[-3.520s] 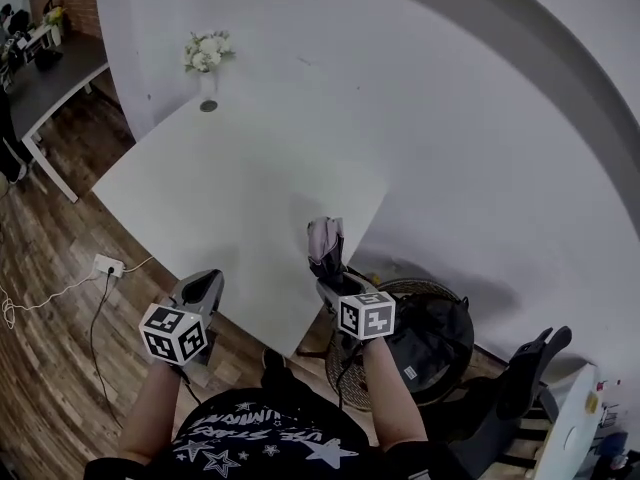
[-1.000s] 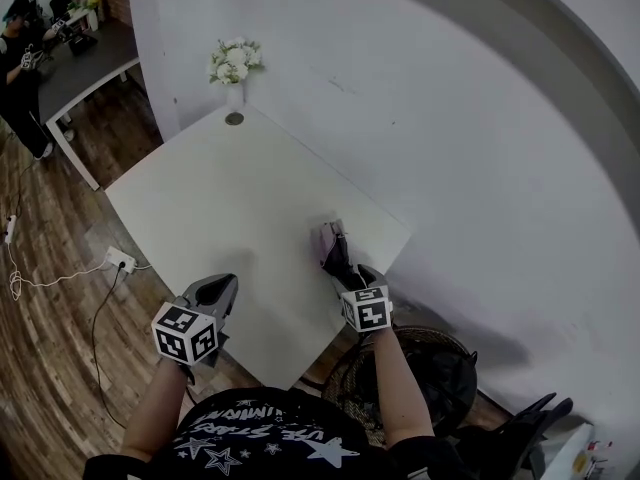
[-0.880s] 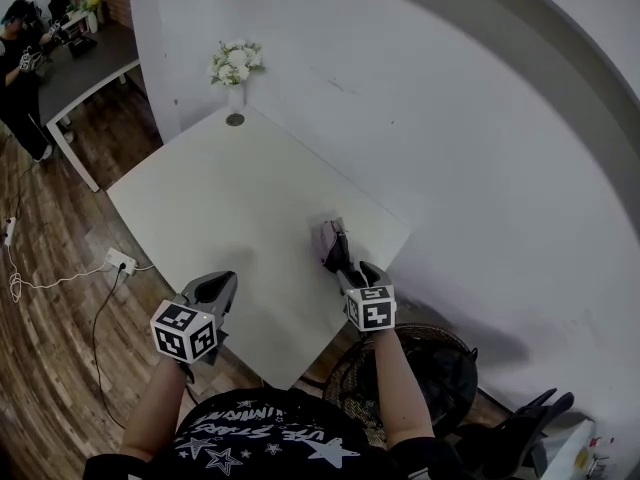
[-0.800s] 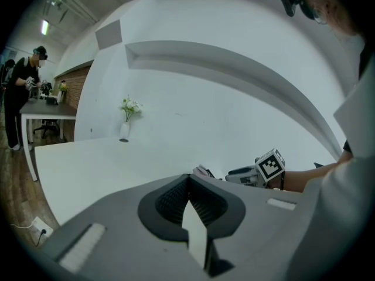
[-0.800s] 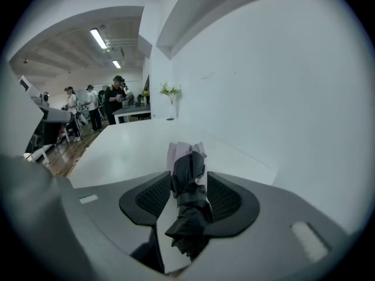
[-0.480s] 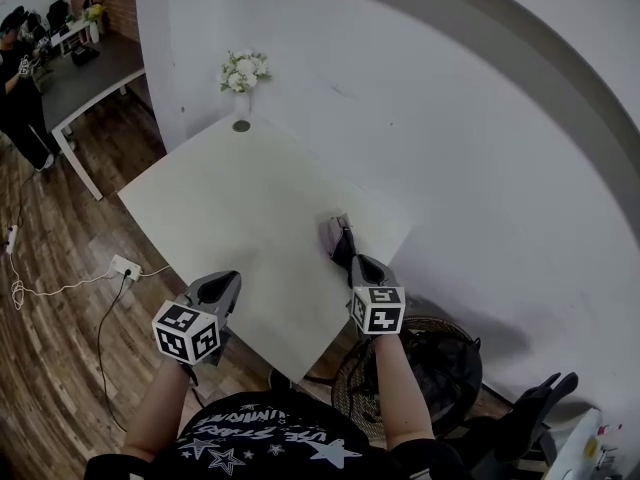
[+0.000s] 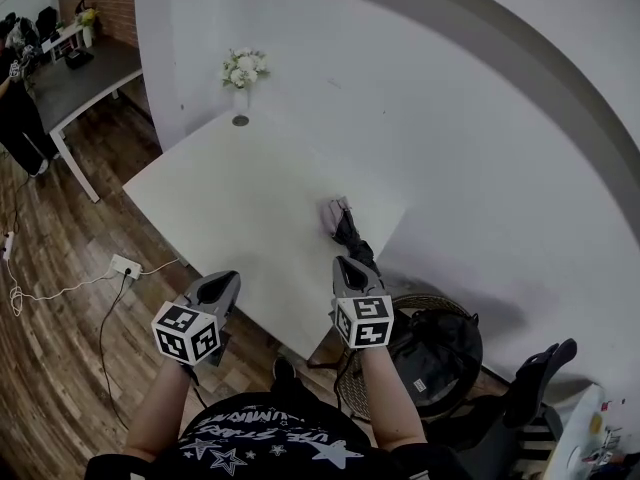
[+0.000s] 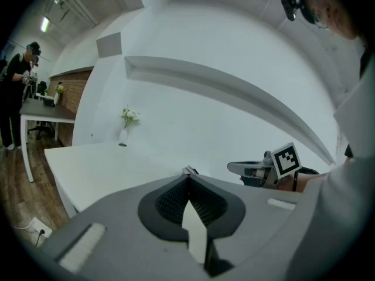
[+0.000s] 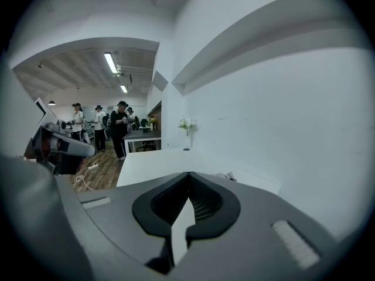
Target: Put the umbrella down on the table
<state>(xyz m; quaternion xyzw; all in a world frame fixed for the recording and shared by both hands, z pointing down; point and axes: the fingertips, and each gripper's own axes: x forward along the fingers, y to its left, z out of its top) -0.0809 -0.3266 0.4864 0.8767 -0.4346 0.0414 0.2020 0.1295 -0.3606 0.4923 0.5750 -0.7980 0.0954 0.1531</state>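
Note:
The folded umbrella (image 7: 343, 224), dark with a pale end, lies on the white table (image 7: 230, 208) close to its right edge. My right gripper (image 7: 346, 264) hovers short of it, off the table's near corner, shut with nothing between its pads. The right gripper view shows the closed jaws and the umbrella (image 9: 226, 175) beyond them on the table (image 9: 149, 160). My left gripper (image 7: 217, 284) hangs past the table's near-left edge, shut and empty. In the left gripper view, the umbrella's tip (image 8: 190, 170) peeks over the jaws and the right gripper (image 8: 233, 167) is off to the right.
A vase of white flowers (image 7: 241, 72) stands at the table's far corner by the wall. A round wicker basket with a black bag (image 7: 432, 352) sits below my right arm. A power strip (image 7: 124, 266) and cable lie on the wood floor. People stand by a dark desk (image 7: 78, 74).
My right gripper has drawn back from the umbrella toward me and risen, leaving the umbrella lying on the table. The left gripper has shifted slightly.

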